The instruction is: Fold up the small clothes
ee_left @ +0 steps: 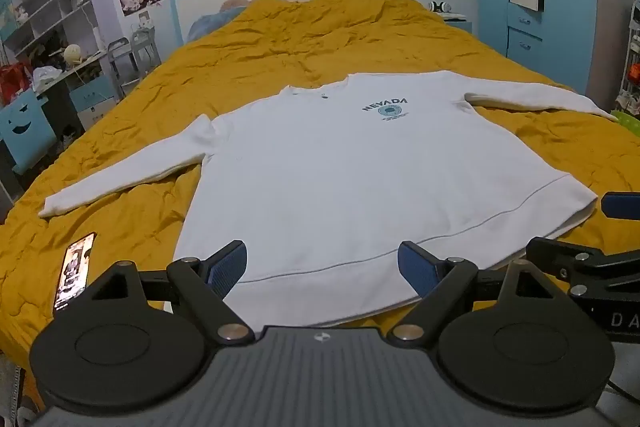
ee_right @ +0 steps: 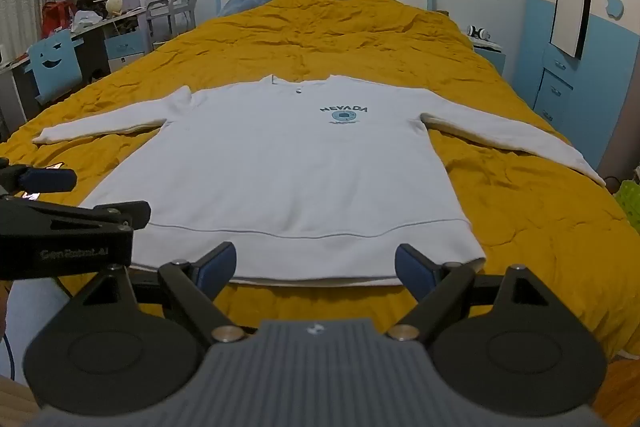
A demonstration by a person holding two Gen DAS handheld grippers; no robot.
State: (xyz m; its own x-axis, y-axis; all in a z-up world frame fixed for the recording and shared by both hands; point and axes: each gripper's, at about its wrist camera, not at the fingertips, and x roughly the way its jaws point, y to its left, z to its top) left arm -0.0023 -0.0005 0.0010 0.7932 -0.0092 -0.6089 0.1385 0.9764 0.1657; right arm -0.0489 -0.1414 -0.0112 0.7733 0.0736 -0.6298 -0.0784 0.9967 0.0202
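— Where's the sweatshirt point(ee_left: 340, 179)?
— Spread flat, front up, on the yellow bedspread point(ee_left: 280, 43), just ahead of both grippers.
— Their fingers?
— Left gripper point(ee_left: 322, 267) and right gripper point(ee_right: 316, 265) both spread wide, holding nothing, near its hem.

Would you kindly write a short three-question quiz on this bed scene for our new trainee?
1. True or false: the white long-sleeved sweatshirt lies flat with both sleeves spread out.
2. What word is printed on its chest?
3. Multiple choice: the left gripper and right gripper are A) both open and holding nothing, B) both shut on the hem, C) one open and one shut.

Key: 1 true. 2 NEVADA. 3 A; they hover by the hem over the mustard-yellow quilt.
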